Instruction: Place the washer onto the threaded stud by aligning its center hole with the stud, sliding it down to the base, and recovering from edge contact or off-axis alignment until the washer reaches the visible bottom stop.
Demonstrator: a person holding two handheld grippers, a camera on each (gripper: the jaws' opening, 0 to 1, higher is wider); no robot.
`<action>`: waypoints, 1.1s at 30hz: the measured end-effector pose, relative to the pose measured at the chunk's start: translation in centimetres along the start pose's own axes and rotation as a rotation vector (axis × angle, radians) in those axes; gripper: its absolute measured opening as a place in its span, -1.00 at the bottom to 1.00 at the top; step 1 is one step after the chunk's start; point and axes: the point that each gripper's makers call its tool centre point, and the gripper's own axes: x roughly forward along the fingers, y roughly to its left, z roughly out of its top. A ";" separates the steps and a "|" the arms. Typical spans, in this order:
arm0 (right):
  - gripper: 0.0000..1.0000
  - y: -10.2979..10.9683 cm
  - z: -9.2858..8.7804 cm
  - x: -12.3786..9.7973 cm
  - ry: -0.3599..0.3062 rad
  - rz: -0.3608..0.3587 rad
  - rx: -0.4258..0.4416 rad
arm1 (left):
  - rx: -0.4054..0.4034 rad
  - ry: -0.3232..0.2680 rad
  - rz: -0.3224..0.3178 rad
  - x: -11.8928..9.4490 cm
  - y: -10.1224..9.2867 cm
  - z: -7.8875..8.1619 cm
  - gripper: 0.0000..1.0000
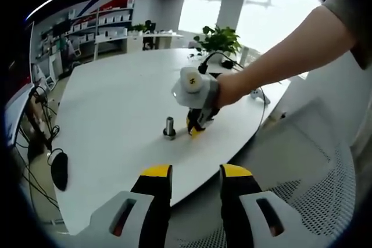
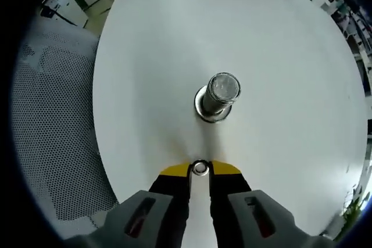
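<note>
A short metal threaded stud (image 1: 169, 127) stands upright on the white table (image 1: 116, 103). In the right gripper view I look down on the stud (image 2: 218, 97), its round top nearest the camera and its wider base on the table (image 2: 279, 45). My right gripper (image 2: 200, 169) is shut on a small metal washer (image 2: 200, 167), held at the jaw tips, short of the stud and off to its side. In the left gripper view the right gripper (image 1: 195, 129) hangs just right of the stud, held by a person's hand (image 1: 232, 88). My left gripper (image 1: 196, 172) is open, back over the table's near edge.
A white mesh chair (image 2: 52, 132) stands by the table edge, also seen as the chair (image 1: 314, 184). A potted plant (image 1: 218, 40) and cables (image 1: 232, 62) sit at the far end. A black object (image 1: 58, 169) hangs by cables at the left. Shelves (image 1: 99, 27) line the back.
</note>
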 end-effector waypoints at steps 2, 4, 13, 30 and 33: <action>-0.75 0.0 -0.1 -0.1 -0.016 0.000 0.016 | -0.001 -0.001 0.001 0.0 0.0 0.0 -0.39; -0.75 0.0 -0.1 -0.1 -0.030 -0.002 0.024 | -0.002 -0.001 0.003 0.0 0.0 0.0 -0.39; -0.96 0.7 -0.4 -0.7 -0.059 0.014 0.071 | -0.007 0.004 0.007 0.0 0.1 -0.1 -0.39; -0.93 4.2 -1.6 -2.8 -0.196 0.015 0.138 | -0.004 0.015 -0.004 0.1 -0.1 -0.2 -0.39; -0.93 4.5 -1.9 -2.7 -0.198 0.014 0.137 | -0.001 0.029 -0.005 0.2 -0.1 -0.4 -0.39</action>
